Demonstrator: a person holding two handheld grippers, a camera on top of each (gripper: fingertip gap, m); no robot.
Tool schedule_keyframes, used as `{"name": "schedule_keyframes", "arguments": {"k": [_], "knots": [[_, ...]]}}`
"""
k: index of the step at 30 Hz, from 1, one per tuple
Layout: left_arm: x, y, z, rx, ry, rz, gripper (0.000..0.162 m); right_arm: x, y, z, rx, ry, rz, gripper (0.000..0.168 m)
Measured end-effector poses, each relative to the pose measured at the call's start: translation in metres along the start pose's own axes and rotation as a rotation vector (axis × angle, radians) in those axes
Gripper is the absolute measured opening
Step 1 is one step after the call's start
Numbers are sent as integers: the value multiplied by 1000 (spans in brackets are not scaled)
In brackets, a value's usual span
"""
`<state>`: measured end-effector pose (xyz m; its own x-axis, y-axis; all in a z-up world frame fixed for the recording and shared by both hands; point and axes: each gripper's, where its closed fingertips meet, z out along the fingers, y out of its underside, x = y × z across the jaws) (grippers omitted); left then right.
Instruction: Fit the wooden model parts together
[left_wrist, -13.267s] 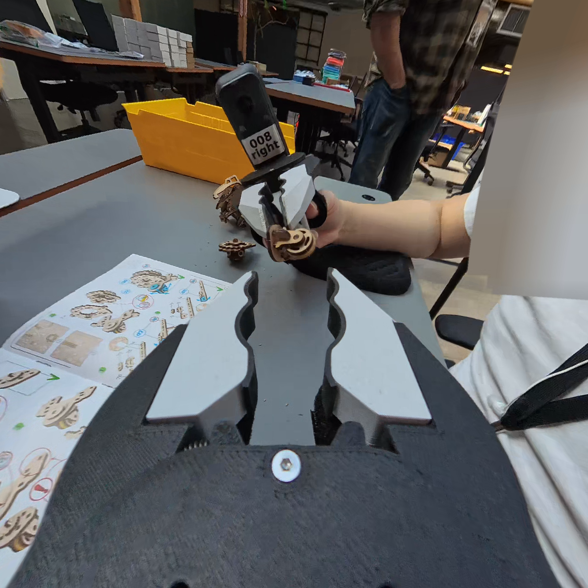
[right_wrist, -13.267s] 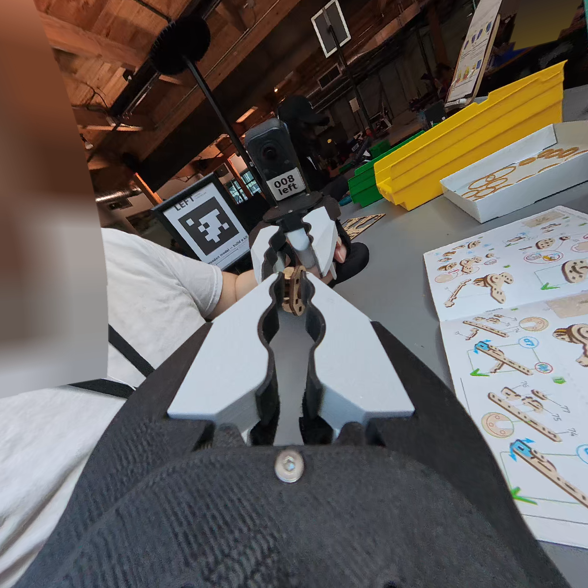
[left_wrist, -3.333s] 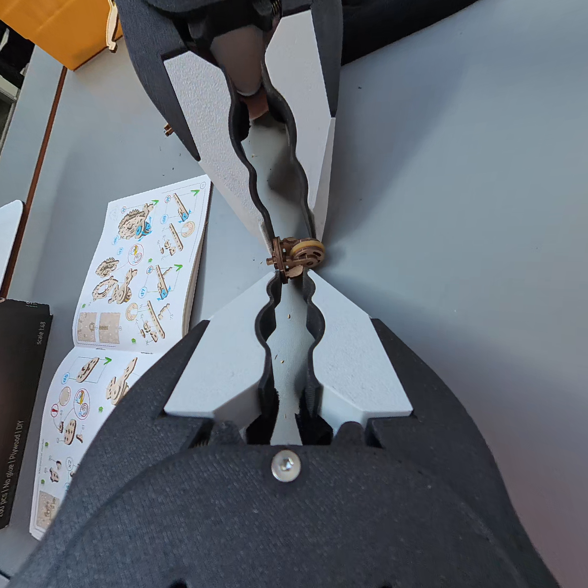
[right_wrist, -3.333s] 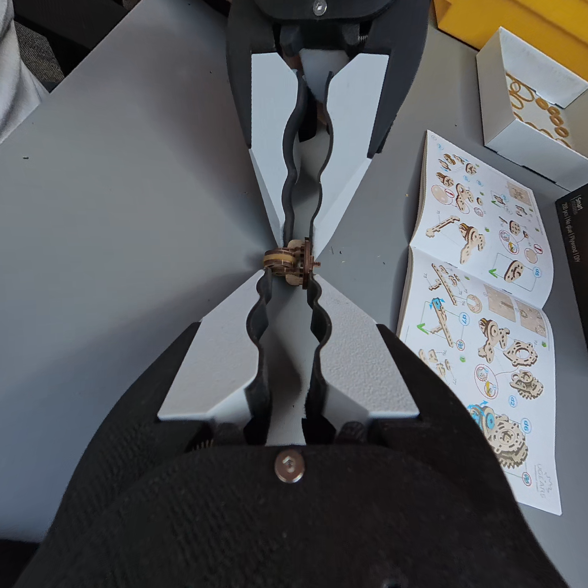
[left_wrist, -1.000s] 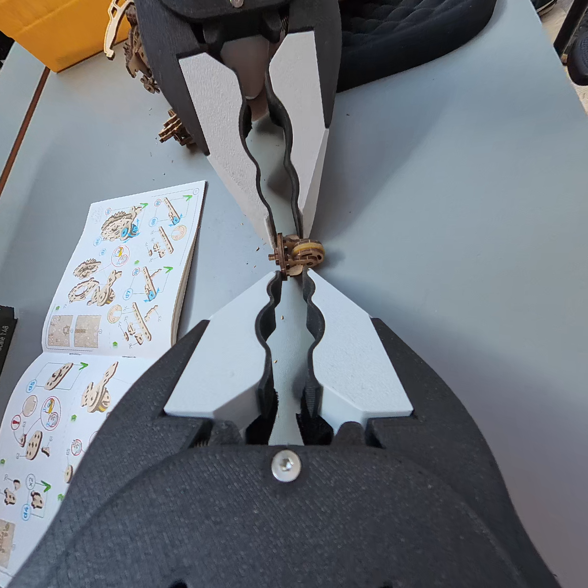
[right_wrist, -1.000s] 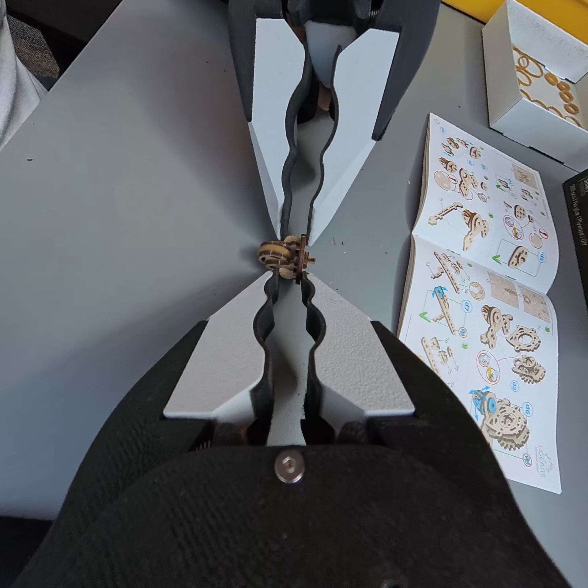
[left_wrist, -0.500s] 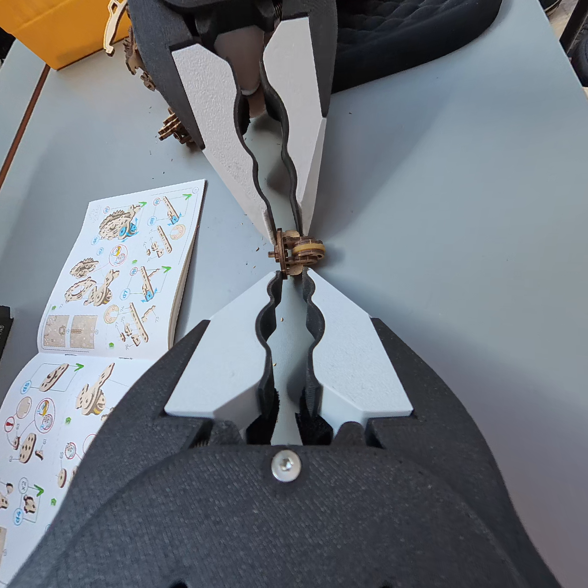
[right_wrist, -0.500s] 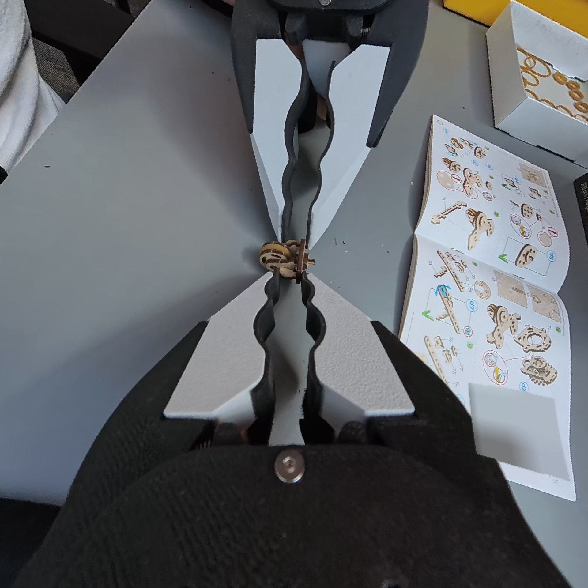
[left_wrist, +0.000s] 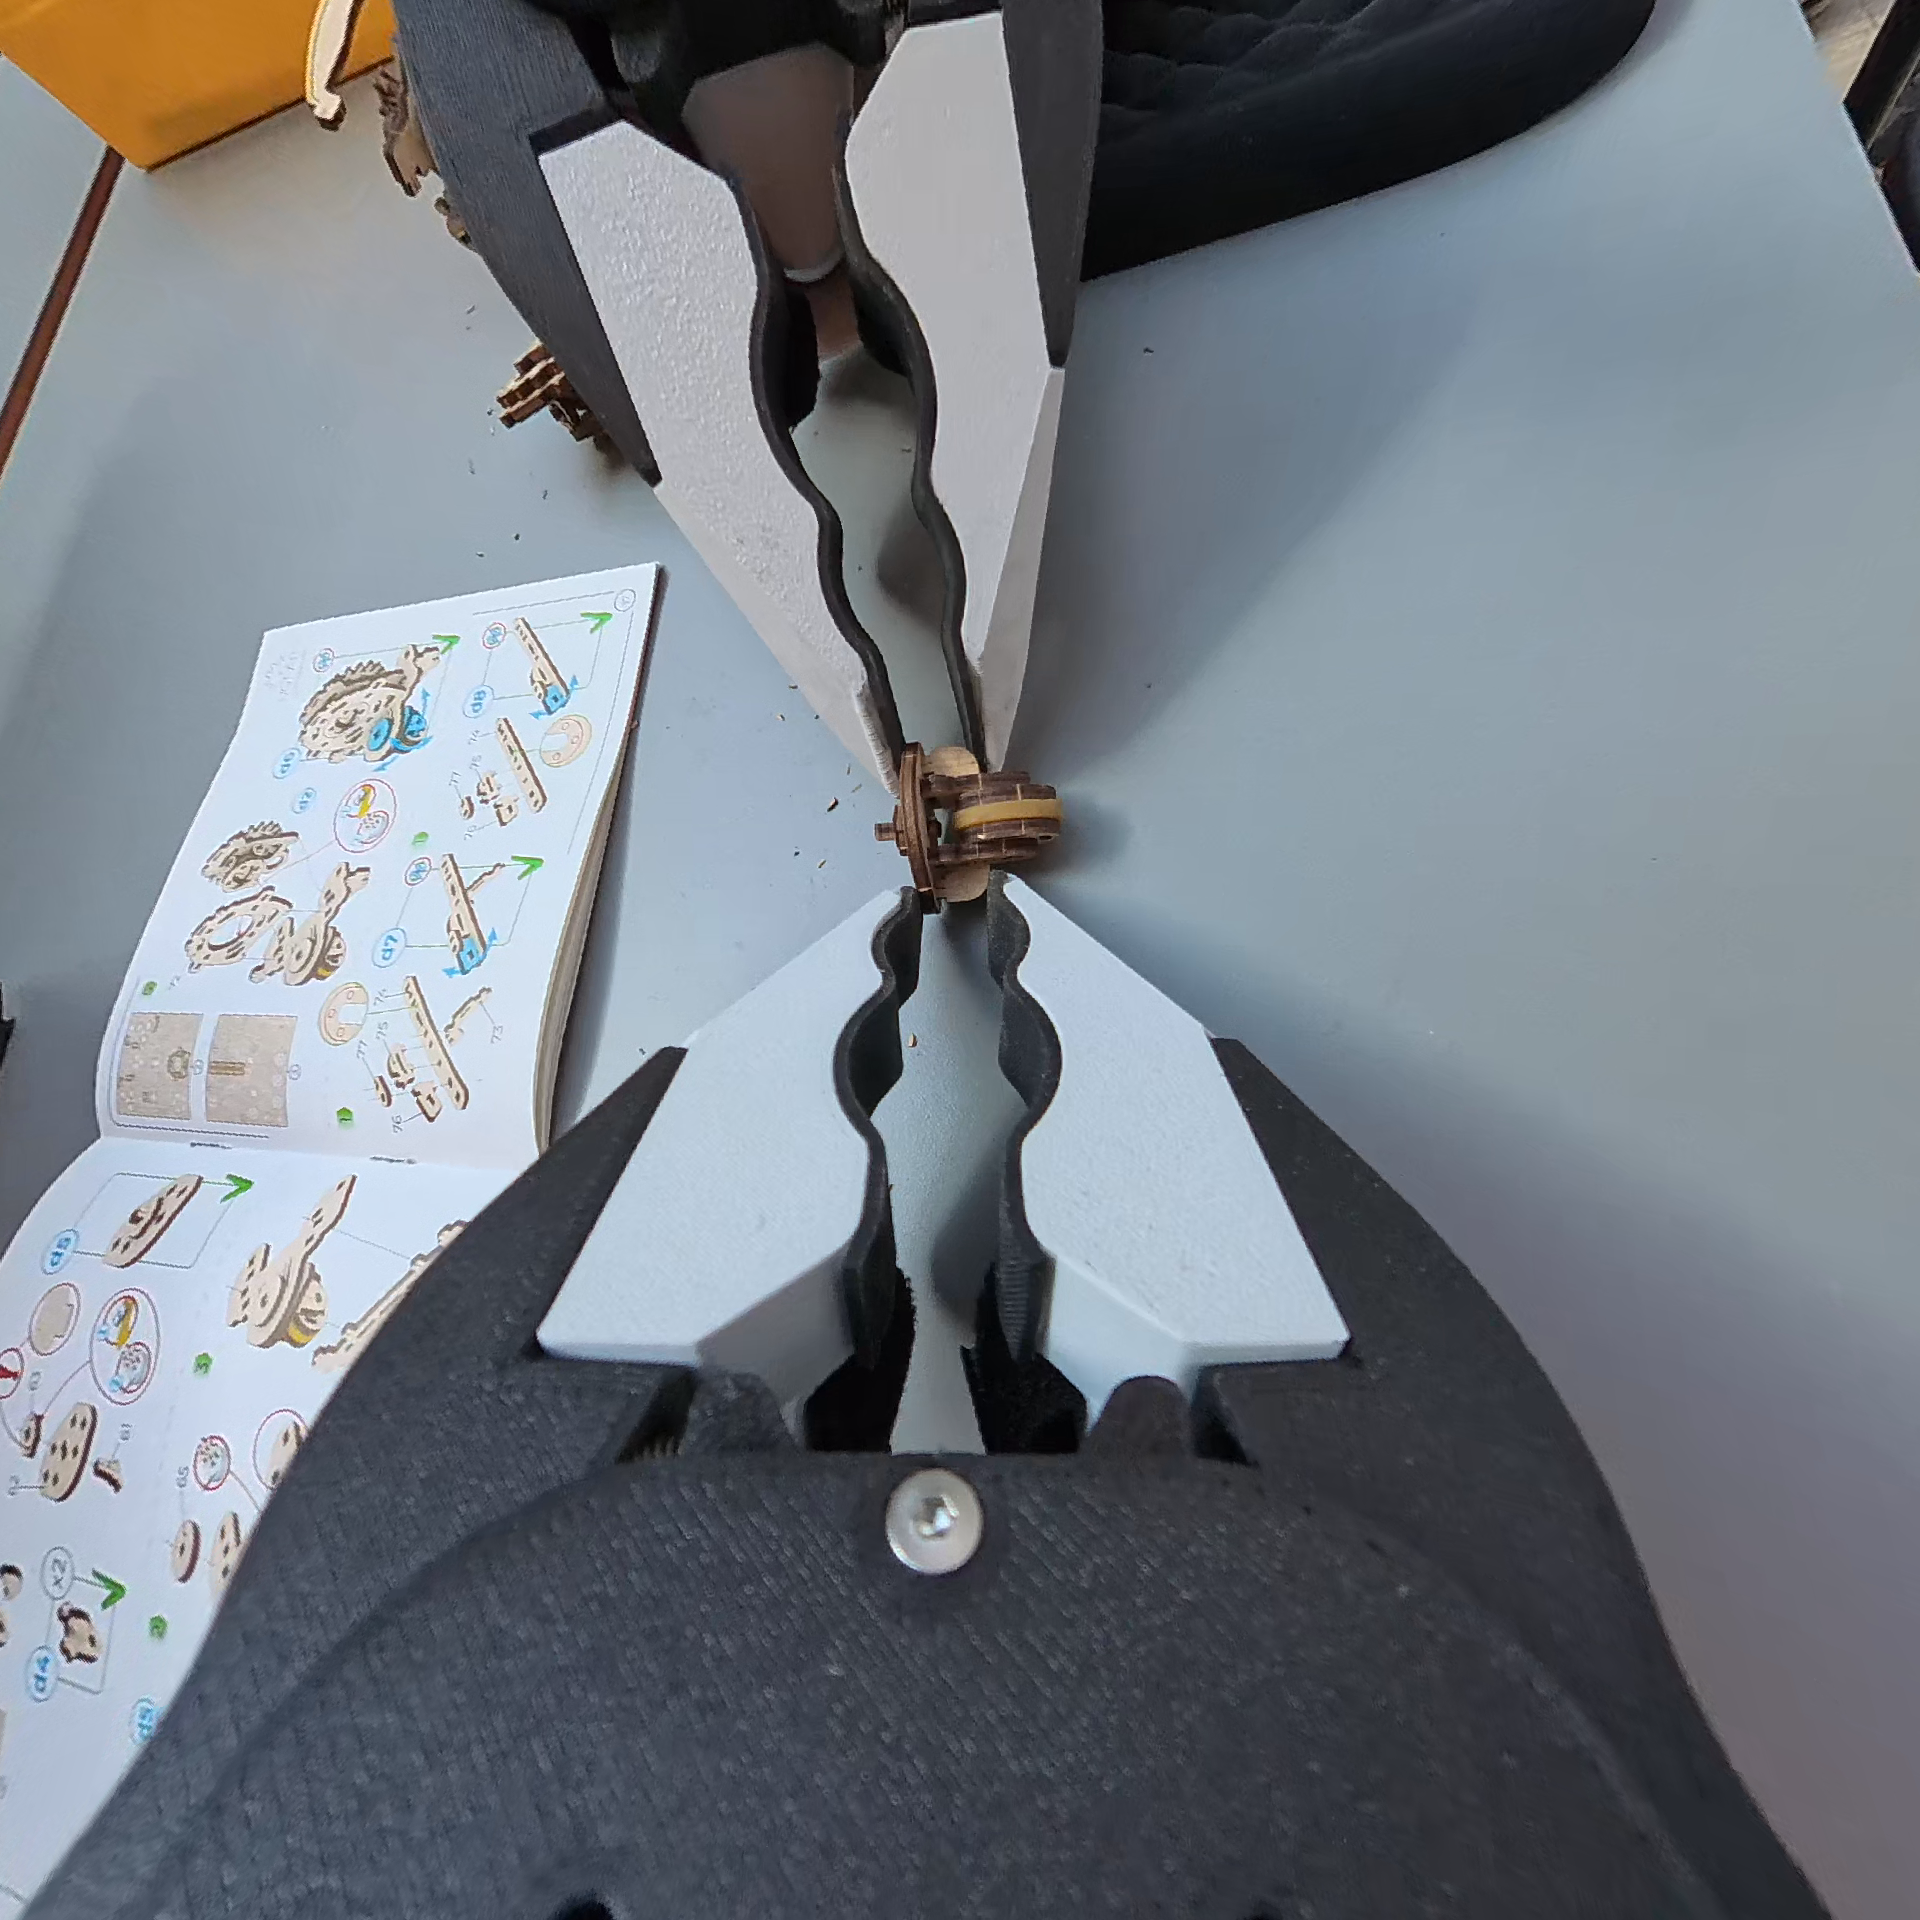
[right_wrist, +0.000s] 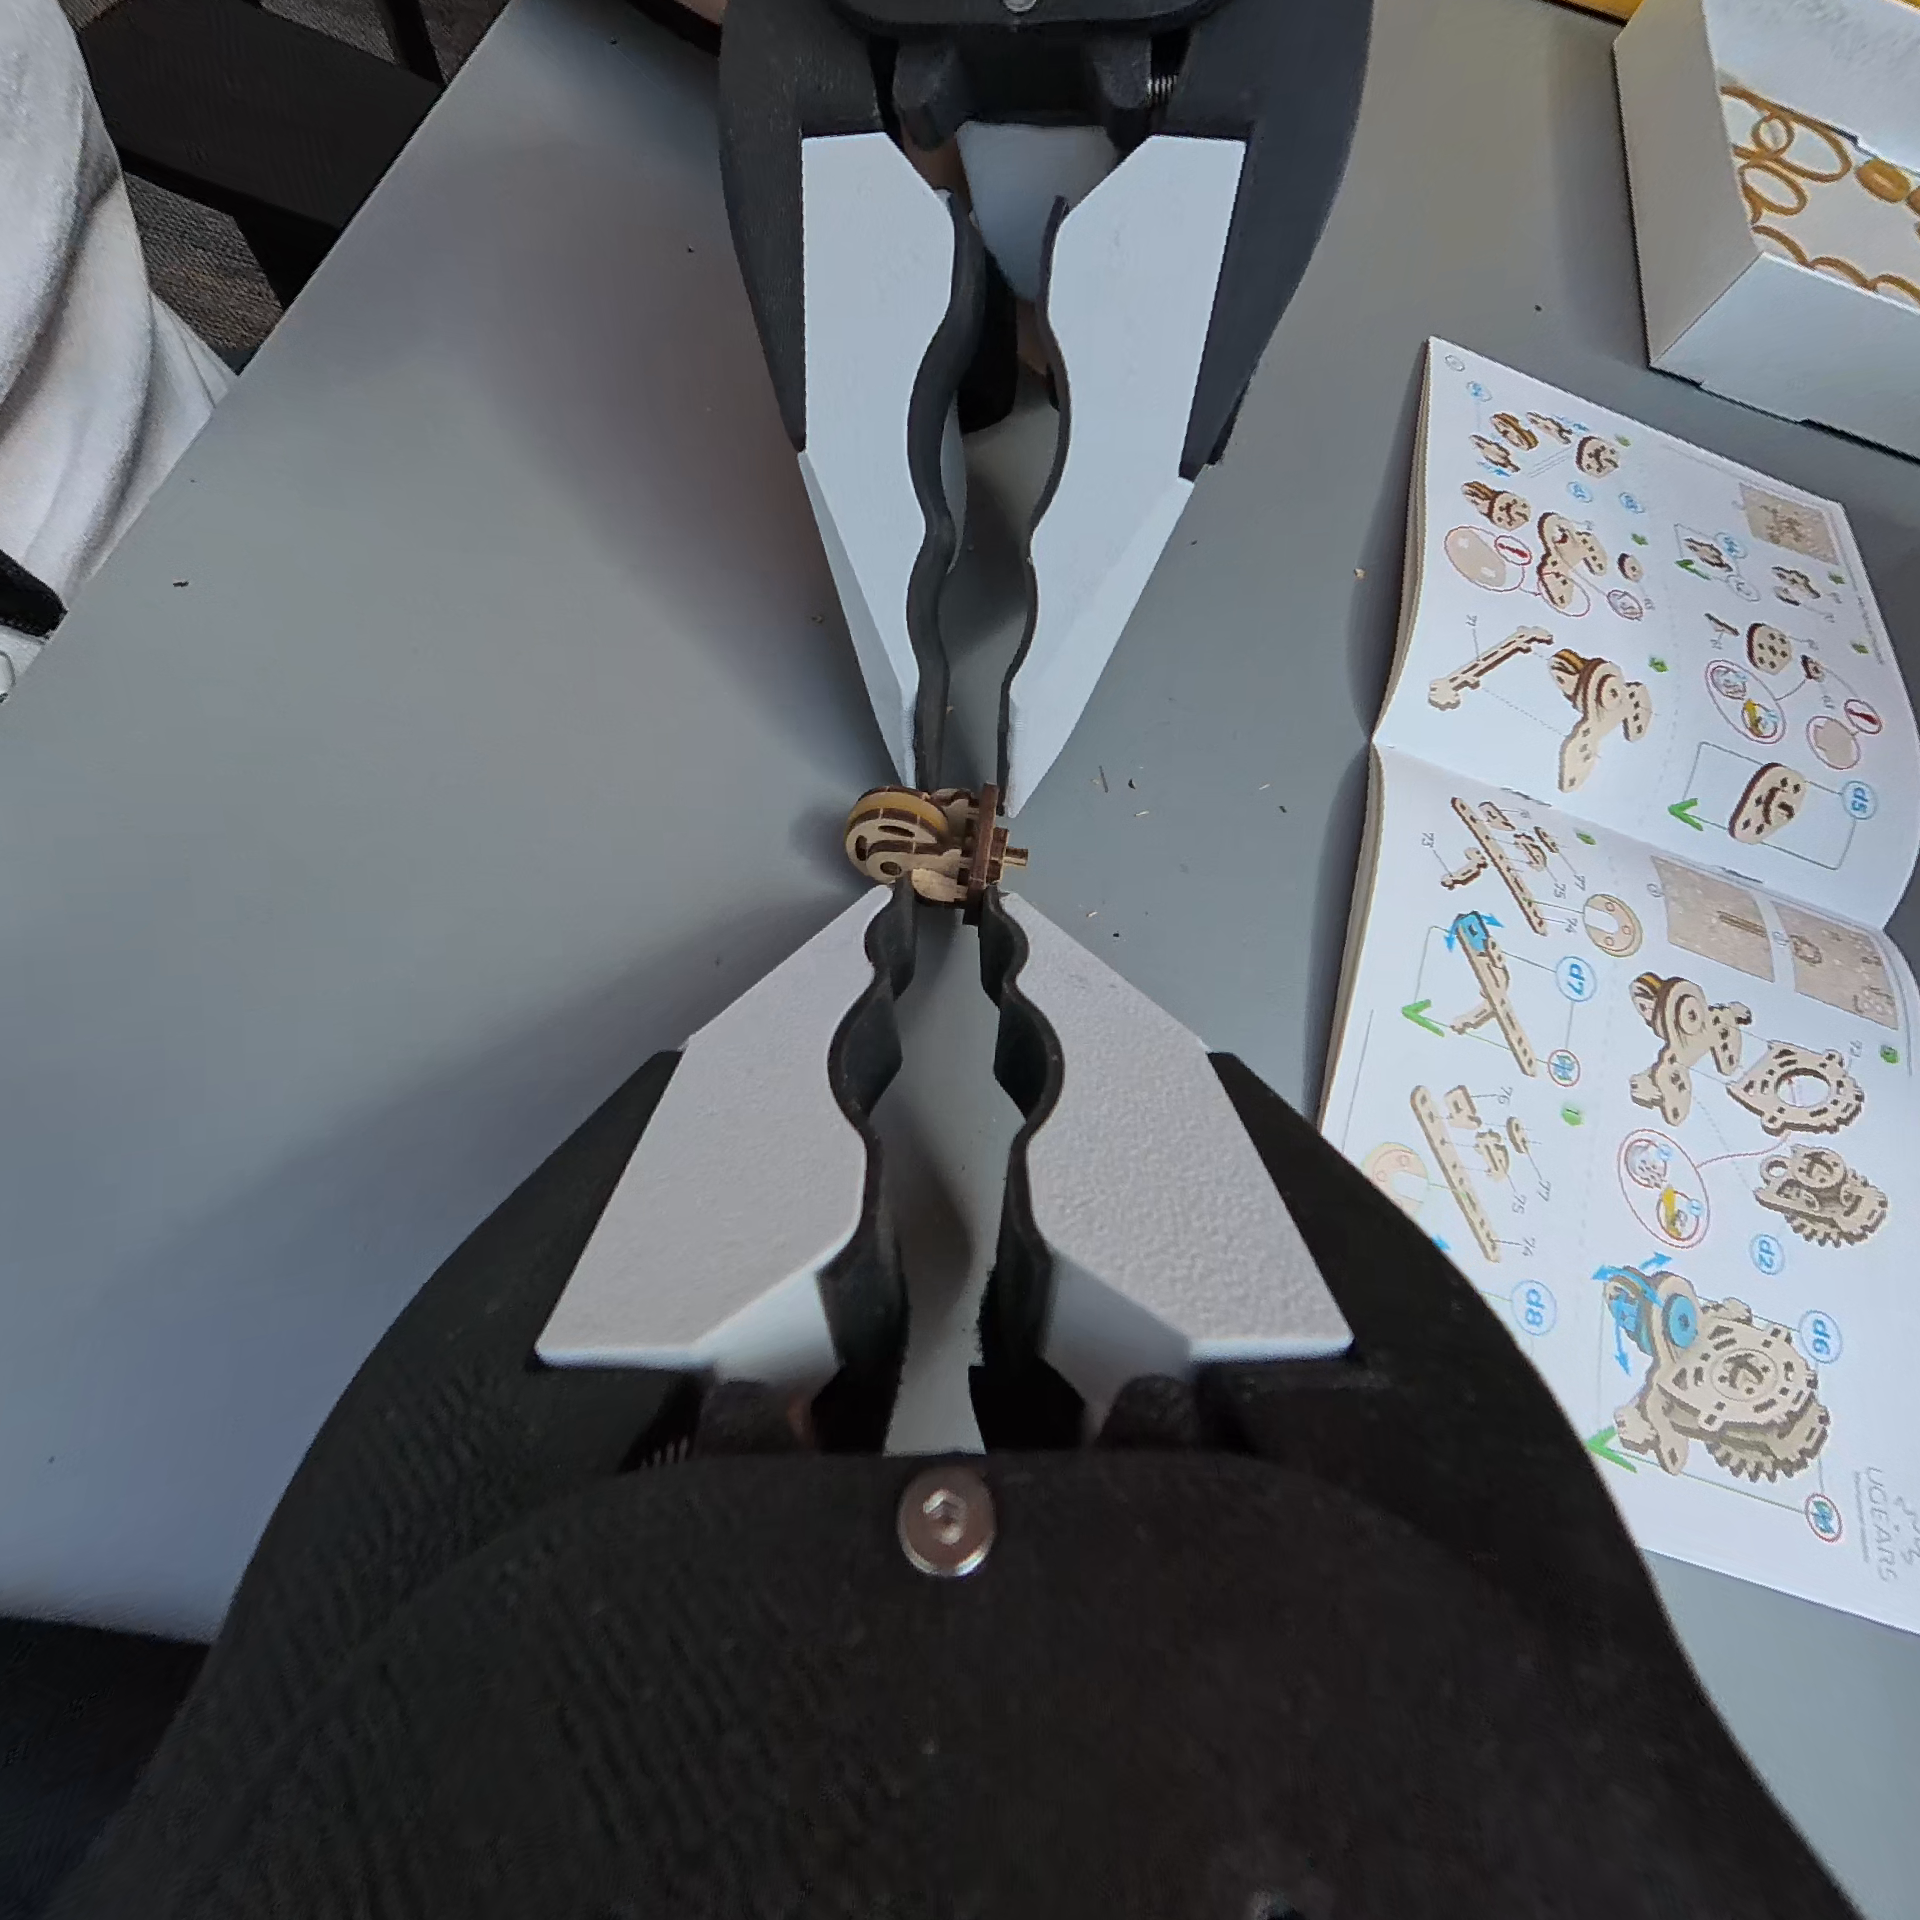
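Observation:
A small wooden sub-assembly (left_wrist: 966, 821) hangs just above the grey table (left_wrist: 1507, 831), held from both sides. It is a dark toothed disc with a peg joined to a round disc with a yellow band. My left gripper (left_wrist: 956, 899) is shut on its near edge. My right gripper (left_wrist: 932, 740) comes in from the far side and is shut on its far edge. In the right wrist view the assembly (right_wrist: 925, 847) sits between my right gripper (right_wrist: 943, 902) below and my left gripper (right_wrist: 964, 771) above. The fingertips hide the contact points.
An open instruction booklet (left_wrist: 364, 883) lies on the table, and shows at the right in the right wrist view (right_wrist: 1662, 935). Loose wooden parts (left_wrist: 535, 390) and a yellow box (left_wrist: 187, 73) are beyond it. A white box (right_wrist: 1787, 208) and a black cushion (left_wrist: 1351, 125) stand at the table's edges. My left and right fingertips are right by each other.
Both grippers stay shut on the assembly. The right gripper has tilted a little, and the booklet has shifted in both views as the pair drifted slightly.

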<state>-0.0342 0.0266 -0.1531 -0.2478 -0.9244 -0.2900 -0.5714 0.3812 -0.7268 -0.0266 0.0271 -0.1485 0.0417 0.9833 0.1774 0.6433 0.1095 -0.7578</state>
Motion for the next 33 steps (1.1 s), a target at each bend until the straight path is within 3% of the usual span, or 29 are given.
{"name": "schedule_keyframes", "arguments": {"k": [10,25,28,33], "knots": [[-1,-1,1,15,12,-68,10,1,1,1,-7,3,15,11],[-3,0,1,19,-23,-27,11,3,0,-2,-16,47,-32,12],[-7,-3,3,15,-88,38,18,3,0,-1,-29,63,-61,12],[-6,-3,3,6,-127,111,13,4,1,-2,-38,69,-53,12]]}}
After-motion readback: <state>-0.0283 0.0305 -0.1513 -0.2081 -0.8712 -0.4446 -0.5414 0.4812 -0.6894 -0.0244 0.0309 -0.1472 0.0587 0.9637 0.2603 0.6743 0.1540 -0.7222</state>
